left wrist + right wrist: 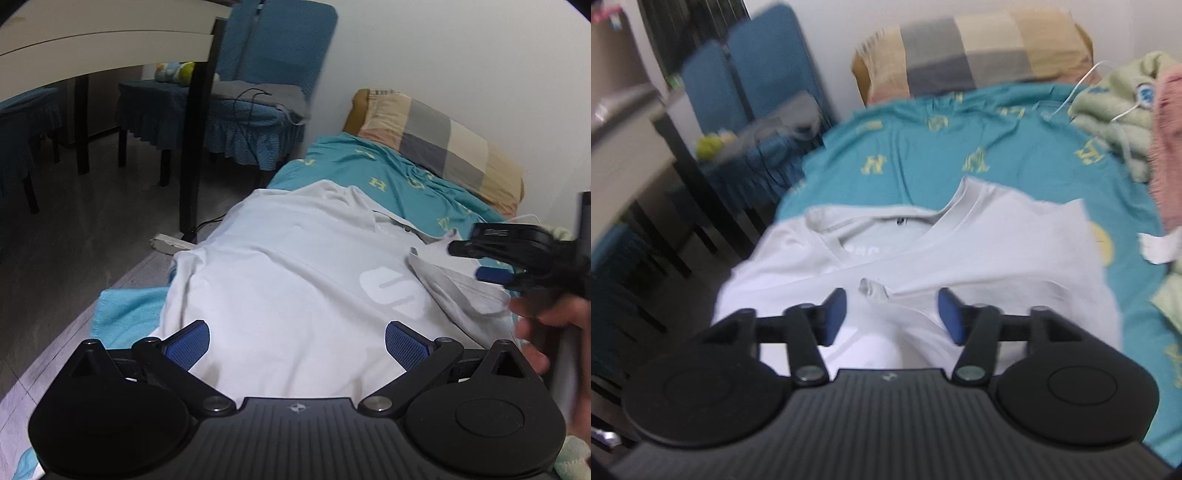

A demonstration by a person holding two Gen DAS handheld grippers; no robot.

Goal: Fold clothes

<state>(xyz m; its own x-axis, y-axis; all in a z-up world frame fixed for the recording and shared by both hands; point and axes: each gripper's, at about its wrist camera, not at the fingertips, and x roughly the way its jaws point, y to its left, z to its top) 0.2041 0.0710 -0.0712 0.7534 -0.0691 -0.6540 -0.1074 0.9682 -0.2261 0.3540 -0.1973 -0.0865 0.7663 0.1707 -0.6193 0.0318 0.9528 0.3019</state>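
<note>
White T-shirt print half-hidden under fold; blurred right gripper seemingly empty.

- A T-shirt lies spread on the bed, its collar toward the pillow at the far end by the wall.
- Crumpled clothes lie to the shirt's right.
- Left of the bed stand a chair and a table.
- Both grippers hover above the shirt's near part.
</note>
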